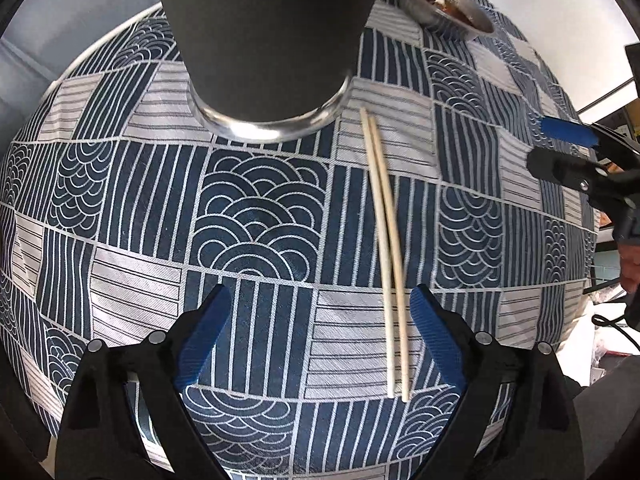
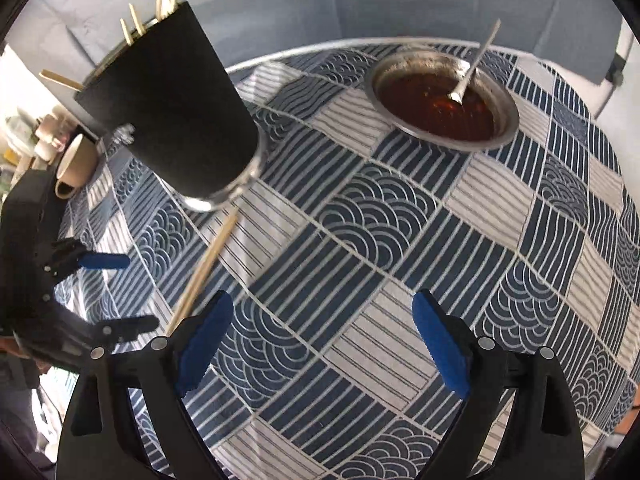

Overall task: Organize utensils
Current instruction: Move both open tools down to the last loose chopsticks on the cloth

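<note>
Two pale wooden chopsticks (image 1: 386, 248) lie side by side on the patterned cloth, their near ends just inside my left gripper's right finger. My left gripper (image 1: 320, 336) is open and empty above the cloth. A black utensil holder (image 1: 264, 36) with a metal base stands just beyond; in the right wrist view the holder (image 2: 176, 108) has several chopsticks standing in it. The lying chopsticks (image 2: 204, 272) also show there, at the left. My right gripper (image 2: 322, 344) is open and empty; it shows at the right edge of the left wrist view (image 1: 560, 148).
A metal bowl (image 2: 500, 128) of dark sauce with a spoon (image 2: 472, 68) in it sits at the table's far side. A beige mug (image 2: 76, 164) lies tipped at the left edge. The round table (image 2: 400, 240) has a blue-and-white patterned cloth.
</note>
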The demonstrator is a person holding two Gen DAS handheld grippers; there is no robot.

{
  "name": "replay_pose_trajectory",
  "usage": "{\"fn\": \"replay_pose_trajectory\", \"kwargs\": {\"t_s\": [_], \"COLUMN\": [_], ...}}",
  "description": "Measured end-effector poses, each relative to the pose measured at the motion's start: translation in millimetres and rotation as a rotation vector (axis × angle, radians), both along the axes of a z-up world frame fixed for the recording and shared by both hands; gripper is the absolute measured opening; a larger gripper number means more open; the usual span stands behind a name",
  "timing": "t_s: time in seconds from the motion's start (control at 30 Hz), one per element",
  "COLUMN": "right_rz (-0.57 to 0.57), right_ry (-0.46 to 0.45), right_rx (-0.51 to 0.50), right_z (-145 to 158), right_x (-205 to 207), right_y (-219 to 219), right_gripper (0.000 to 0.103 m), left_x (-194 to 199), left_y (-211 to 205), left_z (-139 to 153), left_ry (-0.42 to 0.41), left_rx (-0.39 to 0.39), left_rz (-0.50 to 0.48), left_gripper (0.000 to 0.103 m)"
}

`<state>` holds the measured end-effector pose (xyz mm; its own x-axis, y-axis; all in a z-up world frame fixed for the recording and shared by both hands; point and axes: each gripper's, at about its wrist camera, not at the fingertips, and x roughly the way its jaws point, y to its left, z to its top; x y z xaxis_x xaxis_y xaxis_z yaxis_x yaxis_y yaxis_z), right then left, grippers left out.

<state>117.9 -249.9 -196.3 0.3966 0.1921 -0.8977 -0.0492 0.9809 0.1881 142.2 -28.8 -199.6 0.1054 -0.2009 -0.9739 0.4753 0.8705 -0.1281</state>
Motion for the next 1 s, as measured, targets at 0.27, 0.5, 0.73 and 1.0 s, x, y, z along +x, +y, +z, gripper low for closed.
{"fn": "replay_pose_trajectory", "kwargs": {"t_s": [0.27,0.5,0.73,1.0], "right_rz": [-0.008,0.000,0.015,0.002], "right_ry": [0.027,0.025,0.038,0.058], "right_rx": [0.002,0.003,0.001,-0.018], "right_z": [-7,-8,-12,-15], "right_x": [4,11,12,14], "right_y": [-2,7,16,29], "right_gripper": [0.087,0.087,0.087,0.087], "left_x": [8,5,-2,-6], "left_y": [-11,-27,-41,-20], "left_z": [-9,-15,-20,-22], "left_ry": [-0.015,-0.048,-0.080,-0.093], "left_rx": [0.028,0.064,0.083,0.125], "left_rz": [0.003,-0.042,-0.058,-0.019], "left_gripper": [0.093,0.096,0.098,0.098]}}
